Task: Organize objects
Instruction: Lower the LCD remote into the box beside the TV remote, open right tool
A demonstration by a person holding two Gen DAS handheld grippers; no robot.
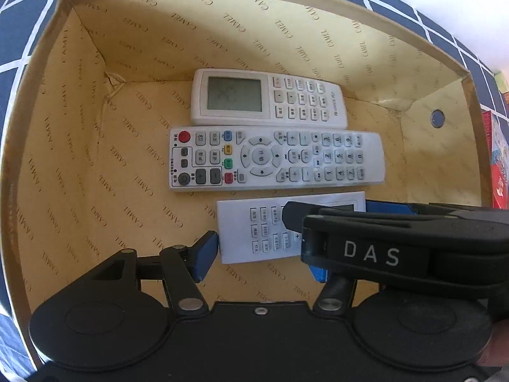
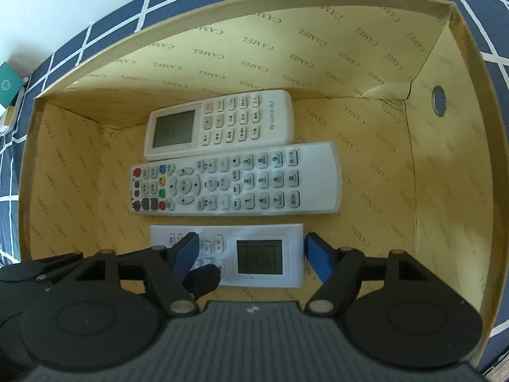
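Both grippers, left gripper (image 1: 257, 256) and right gripper (image 2: 251, 258), clamp the flat white remote (image 2: 267, 254) by its short ends, long axis parallel to the two remotes (image 1: 276, 159) beyond, along the box (image 1: 95, 47) floor's near edge.

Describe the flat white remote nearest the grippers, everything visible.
The flat white remote is a thin, square-cornered plastic slab with a grey screen at one end and rows of small pale buttons at the other. It lies face up on the cardboard box floor, parallel to the long remote. The right gripper straddles its screen end, the left gripper its button end.
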